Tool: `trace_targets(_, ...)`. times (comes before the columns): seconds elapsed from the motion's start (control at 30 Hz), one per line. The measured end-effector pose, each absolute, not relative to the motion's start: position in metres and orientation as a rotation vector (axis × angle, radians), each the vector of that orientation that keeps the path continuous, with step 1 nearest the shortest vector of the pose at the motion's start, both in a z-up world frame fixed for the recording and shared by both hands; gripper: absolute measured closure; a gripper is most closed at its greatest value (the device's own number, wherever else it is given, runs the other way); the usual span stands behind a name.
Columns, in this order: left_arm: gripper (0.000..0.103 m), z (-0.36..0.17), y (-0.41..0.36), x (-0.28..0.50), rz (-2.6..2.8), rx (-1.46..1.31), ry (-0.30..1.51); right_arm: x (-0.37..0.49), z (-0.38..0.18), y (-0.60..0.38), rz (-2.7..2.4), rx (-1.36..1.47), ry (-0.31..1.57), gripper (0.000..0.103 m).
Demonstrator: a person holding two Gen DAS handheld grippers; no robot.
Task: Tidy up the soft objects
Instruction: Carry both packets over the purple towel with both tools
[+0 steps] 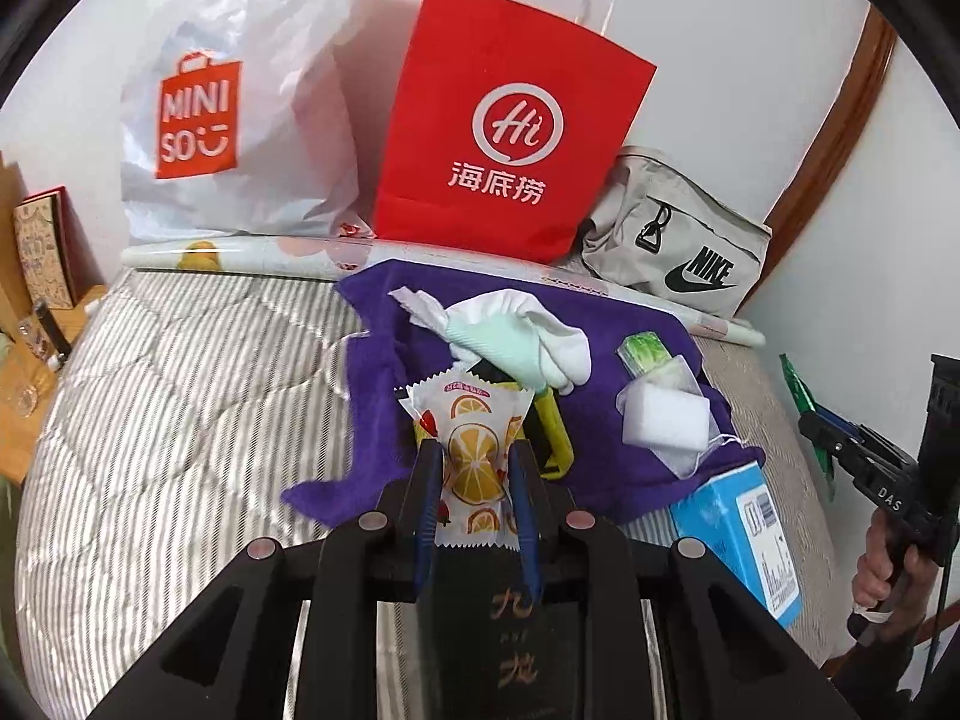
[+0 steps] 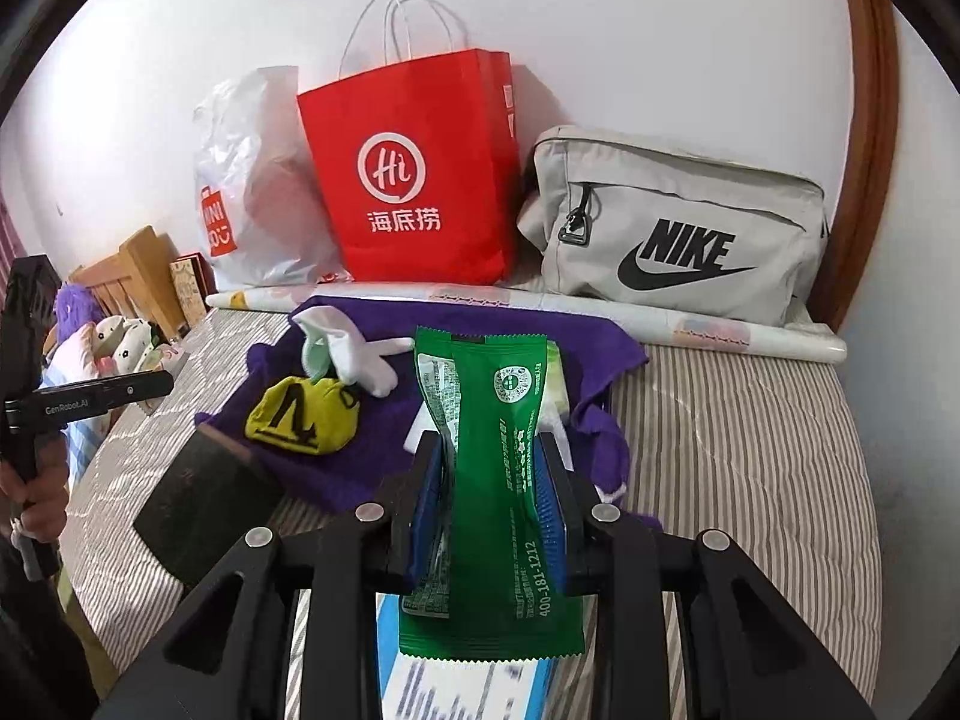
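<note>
Above the striped bed, the left gripper has its jaws pinching an orange-print packet over the purple towel. From the right wrist, the right gripper has its jaws clamped on a green packet above a blue box.

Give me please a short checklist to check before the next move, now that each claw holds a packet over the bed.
1. Left claw grips the orange-print packet: ok, both fingers press its sides.
2. Right claw grips the green packet: ok, it is pinched at the middle and stands upright.
3. Red paper bag open on top: cannot tell, its mouth is not visible from either view.
4. Grey Nike bag open: not ok, the zipper looks closed.
5. Soft things on the purple cloth, the white glove and the yellow pouch, lie free of both claws: ok.
6. Blue box below the right claw: ok, not touched.
</note>
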State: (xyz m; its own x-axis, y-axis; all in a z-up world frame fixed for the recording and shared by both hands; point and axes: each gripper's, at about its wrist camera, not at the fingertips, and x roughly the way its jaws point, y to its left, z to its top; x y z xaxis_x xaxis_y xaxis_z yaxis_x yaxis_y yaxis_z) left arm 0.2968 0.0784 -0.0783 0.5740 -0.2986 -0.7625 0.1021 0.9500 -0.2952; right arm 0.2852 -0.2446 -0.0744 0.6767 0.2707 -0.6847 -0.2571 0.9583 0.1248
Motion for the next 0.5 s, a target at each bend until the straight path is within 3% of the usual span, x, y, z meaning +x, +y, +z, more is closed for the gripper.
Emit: trace_targets(0.5, 0.081, -0.106, 0.067, 0.354, -0.222, -0.205, 1.013, 0.361, -0.096, -0.239, 0.324, -0.008, 0.846, 0.072)
